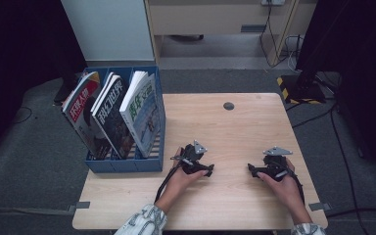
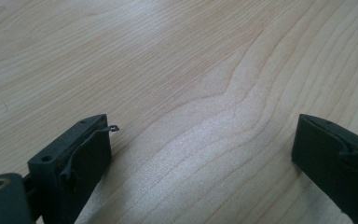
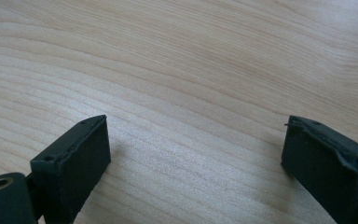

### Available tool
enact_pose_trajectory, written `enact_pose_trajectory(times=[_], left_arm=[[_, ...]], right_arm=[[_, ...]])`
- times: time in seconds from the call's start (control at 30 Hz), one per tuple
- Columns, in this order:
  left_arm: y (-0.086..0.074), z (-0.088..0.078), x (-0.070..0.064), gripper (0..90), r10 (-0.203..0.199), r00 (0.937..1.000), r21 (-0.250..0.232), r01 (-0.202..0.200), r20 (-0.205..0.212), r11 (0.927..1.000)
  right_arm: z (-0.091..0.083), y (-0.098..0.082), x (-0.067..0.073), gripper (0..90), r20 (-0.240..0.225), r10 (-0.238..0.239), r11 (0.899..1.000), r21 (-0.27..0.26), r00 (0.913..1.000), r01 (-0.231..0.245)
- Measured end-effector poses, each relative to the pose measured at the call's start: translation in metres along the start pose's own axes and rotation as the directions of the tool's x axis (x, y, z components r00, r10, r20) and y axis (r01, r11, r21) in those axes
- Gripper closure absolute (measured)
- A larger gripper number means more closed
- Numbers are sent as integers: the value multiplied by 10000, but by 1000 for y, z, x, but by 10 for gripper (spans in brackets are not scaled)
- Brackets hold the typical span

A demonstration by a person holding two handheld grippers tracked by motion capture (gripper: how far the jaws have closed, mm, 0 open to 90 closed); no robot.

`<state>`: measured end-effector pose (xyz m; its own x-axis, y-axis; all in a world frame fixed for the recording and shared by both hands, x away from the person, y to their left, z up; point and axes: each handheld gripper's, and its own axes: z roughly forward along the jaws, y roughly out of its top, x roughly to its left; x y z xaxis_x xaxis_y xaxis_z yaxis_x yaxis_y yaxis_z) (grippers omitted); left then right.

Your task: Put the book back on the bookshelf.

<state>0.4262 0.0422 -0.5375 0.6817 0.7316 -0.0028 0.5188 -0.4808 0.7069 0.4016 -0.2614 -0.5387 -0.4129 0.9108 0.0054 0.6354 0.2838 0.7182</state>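
Observation:
A person's hands rest on a light wooden table (image 1: 225, 127), each holding a black gripper. My left gripper (image 1: 199, 169) lies near the table's front, just right of a blue file rack (image 1: 127, 164). In the left gripper view its jaws stand wide apart over bare wood, so the left gripper (image 2: 203, 140) is open and holds nothing. My right gripper (image 1: 257, 171) sits a hand's width to the right, pointing left. Its jaws are also far apart in the right gripper view, and the right gripper (image 3: 196, 140) is open over bare wood.
The blue file rack at the table's left edge holds three upright magazines (image 1: 110, 115), leaning left. A small round grommet (image 1: 228, 105) sits near the table's far edge. Cables (image 1: 323, 117) and a stand base lie on the grey floor to the right.

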Motion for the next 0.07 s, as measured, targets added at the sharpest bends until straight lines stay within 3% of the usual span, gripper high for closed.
enact_pose_trajectory(times=[0.07], left_arm=[[0, 0, 0, 38, -25, 10000, 3, 25, -21, 10000]], right_arm=[[0, 0, 0, 80, 0, 18, 10000, 5, 10000, -18]])
